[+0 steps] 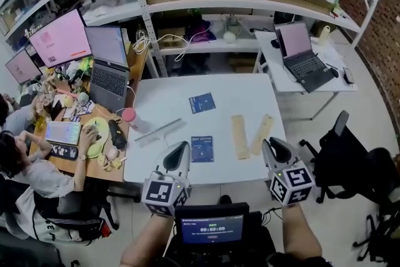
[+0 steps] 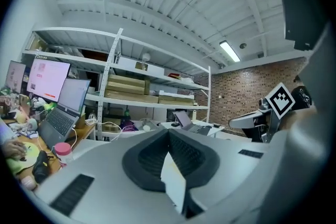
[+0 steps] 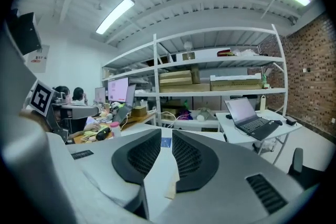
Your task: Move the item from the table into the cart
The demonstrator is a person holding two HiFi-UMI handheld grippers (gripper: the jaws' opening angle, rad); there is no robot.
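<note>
A white table [image 1: 250, 94] carries two blue packets, one far [image 1: 202, 102] and one near [image 1: 202, 149], two pale wooden strips [image 1: 239, 136] [image 1: 262, 134] and a grey bar [image 1: 158, 132]. My left gripper [image 1: 181, 148] hovers at the table's near edge, just left of the near packet; in the left gripper view [image 2: 168, 132] its pads meet at the tip with nothing held. My right gripper [image 1: 270, 144] hangs by the near ends of the strips. Its jaws [image 3: 166, 134] stand a narrow gap apart and empty, with a blue packet [image 3: 166, 141] showing through the gap.
A pink-capped bottle [image 1: 129, 117] stands at the table's left edge. A cluttered desk with a laptop [image 1: 109, 65], monitors and seated people lies left. Shelving stands behind, with a side table and laptop [image 1: 303, 59] right of it. A black chair [image 1: 340, 153] is right. A small screen [image 1: 212, 228] sits below me.
</note>
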